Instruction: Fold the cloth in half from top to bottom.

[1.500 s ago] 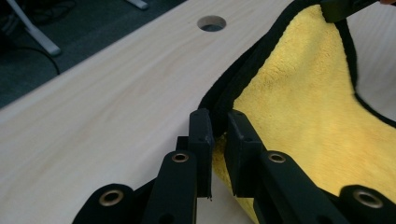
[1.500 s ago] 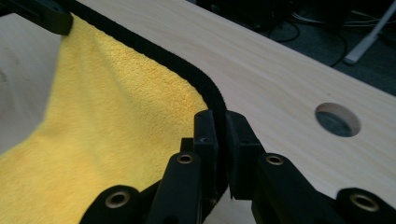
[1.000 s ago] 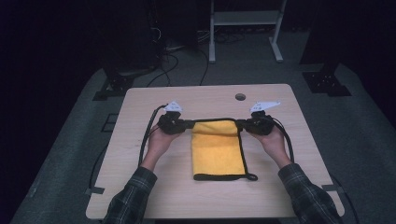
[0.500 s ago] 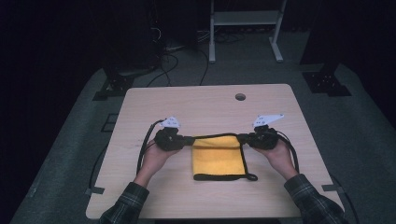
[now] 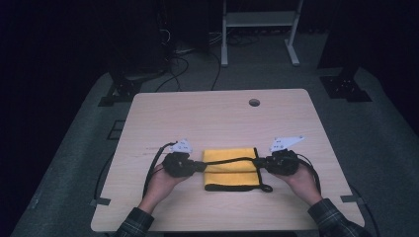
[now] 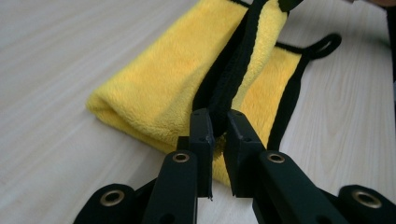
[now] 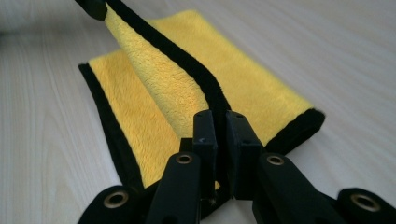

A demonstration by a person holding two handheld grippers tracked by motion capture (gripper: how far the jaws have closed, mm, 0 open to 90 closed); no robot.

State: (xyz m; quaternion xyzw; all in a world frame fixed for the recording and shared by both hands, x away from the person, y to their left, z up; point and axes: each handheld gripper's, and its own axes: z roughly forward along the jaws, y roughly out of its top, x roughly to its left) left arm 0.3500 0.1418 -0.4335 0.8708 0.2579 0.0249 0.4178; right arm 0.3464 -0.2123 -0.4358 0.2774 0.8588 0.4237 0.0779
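A yellow cloth [image 5: 231,169] with a black border lies near the front middle of the table [image 5: 217,113], partly folded over itself. The left gripper [image 5: 196,166] sits at the cloth's left end and the right gripper [image 5: 260,163] at its right end, each held in a hand, the left hand [image 5: 160,182] and the right hand [image 5: 301,180] coming in from the near edge in plaid sleeves. Both grippers pinch the same black-edged hem, which runs taut between them above the lower layer of the cloth. In the left gripper view the left gripper [image 6: 219,133] has its jaws closed on the black edge, the cloth [image 6: 168,88] stretching away with a small black loop [image 6: 324,44] at its far corner resting on the wood. In the right gripper view the right gripper [image 7: 220,135] likewise has its jaws clamped on the black border, the raised flap rising away while the lower layer of the cloth [image 7: 261,93] lies flat on the table. A cable [image 5: 153,165] curves from the left gripper past the hand. A small round hole [image 5: 254,102] sits near the table's far edge.
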